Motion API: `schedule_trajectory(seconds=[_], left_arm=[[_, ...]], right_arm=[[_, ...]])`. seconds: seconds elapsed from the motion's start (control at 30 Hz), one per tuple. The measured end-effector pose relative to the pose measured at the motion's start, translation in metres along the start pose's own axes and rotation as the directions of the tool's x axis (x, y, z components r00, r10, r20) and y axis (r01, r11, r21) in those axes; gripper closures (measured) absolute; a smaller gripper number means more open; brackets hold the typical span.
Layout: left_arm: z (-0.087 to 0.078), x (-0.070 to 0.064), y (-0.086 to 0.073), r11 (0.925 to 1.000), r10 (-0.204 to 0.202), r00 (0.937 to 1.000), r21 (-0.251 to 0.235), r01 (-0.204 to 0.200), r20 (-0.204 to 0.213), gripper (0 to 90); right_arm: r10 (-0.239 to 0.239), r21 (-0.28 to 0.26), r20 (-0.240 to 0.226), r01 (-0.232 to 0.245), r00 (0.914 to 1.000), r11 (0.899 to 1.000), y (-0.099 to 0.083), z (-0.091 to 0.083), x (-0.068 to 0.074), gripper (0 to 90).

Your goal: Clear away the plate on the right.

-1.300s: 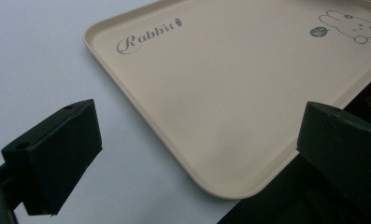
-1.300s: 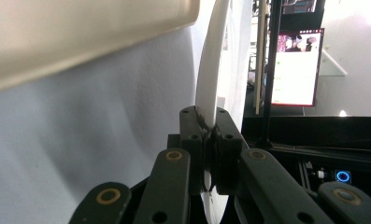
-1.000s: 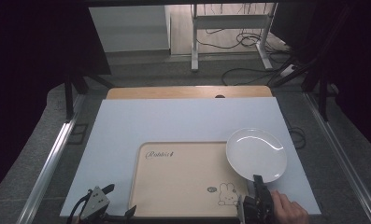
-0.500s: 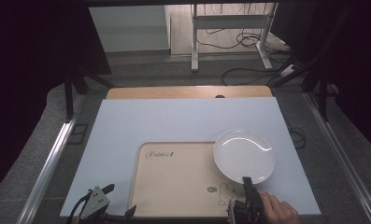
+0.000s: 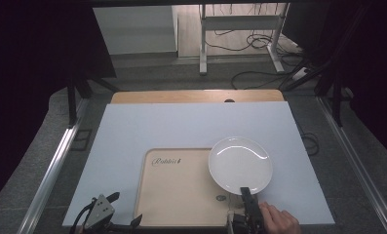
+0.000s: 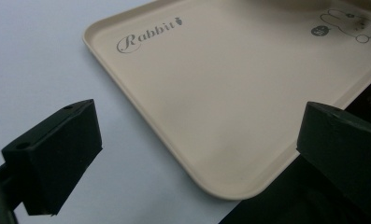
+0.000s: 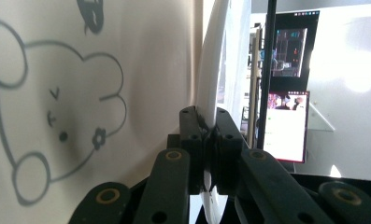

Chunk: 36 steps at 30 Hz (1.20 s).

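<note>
Right tool [image 5: 246,192] clamping white plate [image 5: 240,165] rim over beige tray [image 5: 181,195], left tool [image 5: 114,209] gaping beside tray corner

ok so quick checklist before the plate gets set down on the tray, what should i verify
1. Right tool gripping the plate: ok, jaws shut on its near rim.
2. Plate over the tray: partly; its left part overlaps the tray's right side, the rest hangs over the white table.
3. Tray surface free: ok, bare but for the printed Rabbit lettering and rabbit drawing.
4. Left tool out of the way: ok, open, at the tray's near left corner, holding nothing.
5. Plate height above the tray: cannot tell.
6. Plate level: cannot tell from the high view; the right gripper view shows it edge-on.
</note>
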State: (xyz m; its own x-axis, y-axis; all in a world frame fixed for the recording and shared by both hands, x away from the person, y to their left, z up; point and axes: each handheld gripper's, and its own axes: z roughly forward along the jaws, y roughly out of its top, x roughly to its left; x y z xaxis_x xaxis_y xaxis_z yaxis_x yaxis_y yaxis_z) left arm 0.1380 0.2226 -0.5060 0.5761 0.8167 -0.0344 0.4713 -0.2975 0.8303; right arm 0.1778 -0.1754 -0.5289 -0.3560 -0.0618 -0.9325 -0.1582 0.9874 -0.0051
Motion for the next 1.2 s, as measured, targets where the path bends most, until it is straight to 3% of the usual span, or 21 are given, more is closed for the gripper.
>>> schedule_trajectory(seconds=[0.2,0.23,0.27,0.33,0.57,0.63,0.67,0.73,0.77,1.2], left_arm=[[0.0,0.0,0.0,1.0,0.0,1.0,0.0,0.0,-0.001,0.0],[0.0,0.0,0.0,1.0,0.0,1.0,0.0,0.0,-0.001,0.0],[0.0,0.0,0.0,1.0,-0.001,1.0,-0.001,0.001,-0.001,0.0],[0.0,0.0,0.0,1.0,-0.001,1.0,-0.001,0.001,-0.002,0.0],[0.0,0.0,0.0,1.0,-0.002,1.0,-0.002,0.002,-0.002,0.0],[0.0,0.0,0.0,1.0,-0.002,1.0,-0.002,0.002,-0.002,0.0],[0.0,0.0,0.0,1.0,-0.001,1.0,-0.002,0.001,-0.002,0.0],[0.0,0.0,0.0,1.0,-0.002,1.0,-0.004,0.002,-0.001,0.0],[-0.001,0.0,0.0,1.0,-0.003,1.0,-0.004,0.003,-0.001,0.0],[-0.001,0.0,0.0,1.0,0.002,1.0,0.0,-0.002,-0.001,0.0]], right_arm=[[0.001,-0.038,0.007,0.0,1.0,0.999,0.006,0.001,0.002,84.9],[-0.018,0.001,0.001,0.018,0.9998,1.0,0.011,-0.003,0.002,84.9],[-0.007,-0.043,0.005,0.007,1.0,0.999,0.011,0.001,0.003,84.9],[-0.006,-0.055,0.006,0.006,1.0,0.998,0.013,0.001,0.003,84.9],[-0.013,-0.084,0.007,0.014,0.9999,0.996,0.024,0.001,0.003,84.9],[-0.018,-0.067,-0.006,0.017,0.9998,0.998,0.026,-0.001,0.003,84.9],[-0.012,-0.106,0.006,0.013,0.9999,0.994,0.029,0.002,0.004,84.9],[-0.027,-0.074,-0.012,0.026,0.9996,0.997,0.032,-0.002,0.002,84.8],[-0.015,-0.105,0.004,0.015,0.9999,0.994,0.033,0.001,0.004,84.8],[-0.031,-0.156,0.001,0.031,0.9995,0.987,0.055,0.002,0.007,84.8]])
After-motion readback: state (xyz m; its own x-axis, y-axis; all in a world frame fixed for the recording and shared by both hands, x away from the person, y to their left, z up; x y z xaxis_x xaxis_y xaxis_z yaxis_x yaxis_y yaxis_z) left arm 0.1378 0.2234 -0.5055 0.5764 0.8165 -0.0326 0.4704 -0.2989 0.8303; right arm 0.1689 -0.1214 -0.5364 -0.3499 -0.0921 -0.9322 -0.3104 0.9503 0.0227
